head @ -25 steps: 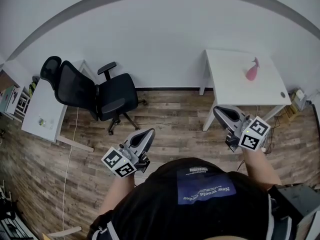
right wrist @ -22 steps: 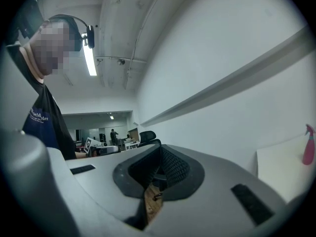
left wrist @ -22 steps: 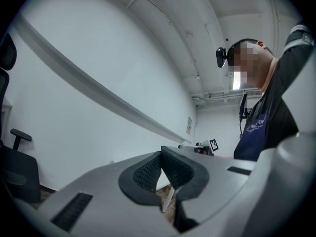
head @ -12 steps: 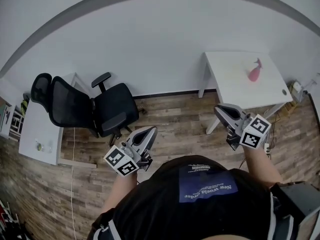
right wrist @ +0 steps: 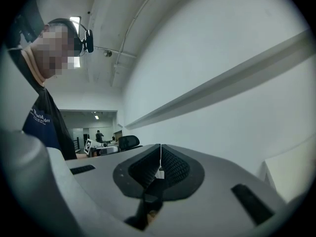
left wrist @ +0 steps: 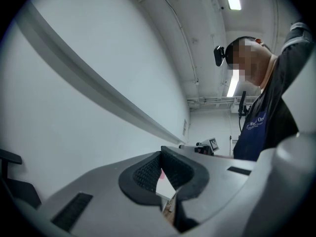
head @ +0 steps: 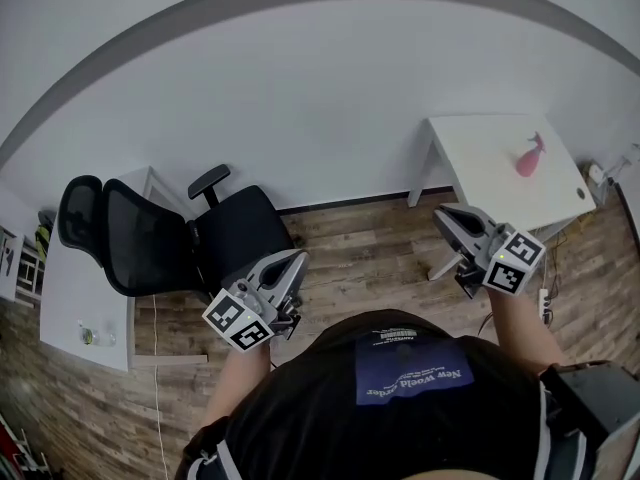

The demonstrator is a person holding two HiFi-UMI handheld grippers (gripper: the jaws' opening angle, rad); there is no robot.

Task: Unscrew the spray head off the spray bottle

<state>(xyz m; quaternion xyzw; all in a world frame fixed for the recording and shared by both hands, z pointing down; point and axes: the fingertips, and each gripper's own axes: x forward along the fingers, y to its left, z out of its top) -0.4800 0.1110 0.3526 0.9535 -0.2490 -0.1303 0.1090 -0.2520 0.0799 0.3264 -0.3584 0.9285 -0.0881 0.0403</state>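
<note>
While both grippers hang in the air in front of the person, neither one holds anything. Left gripper (head: 293, 260): jaws closed pad to pad, nothing between them. Right gripper (head: 445, 214): same, with only a hairline seam between the pads in its own view.

The pink spray bottle (head: 527, 159) sits on the white bench (head: 480, 183), right of centre on the top. The spray head (head: 537, 140) is still on and points toward the wall-side edge. It's too small in frame to tell whether it stands upright or is tipped.

The right gripper is the closer one, by the bench's near left corner with its tips toward the bench. The bottle is well apart from it, across the top toward the right edge. The left gripper is over the wooden floor (head: 370, 258), just beside the black office chair (head: 235, 230), and much further from the bottle. In the left gripper view, a sliver of white bench and a speck of pink show through the notch under the closed pads.
</note>
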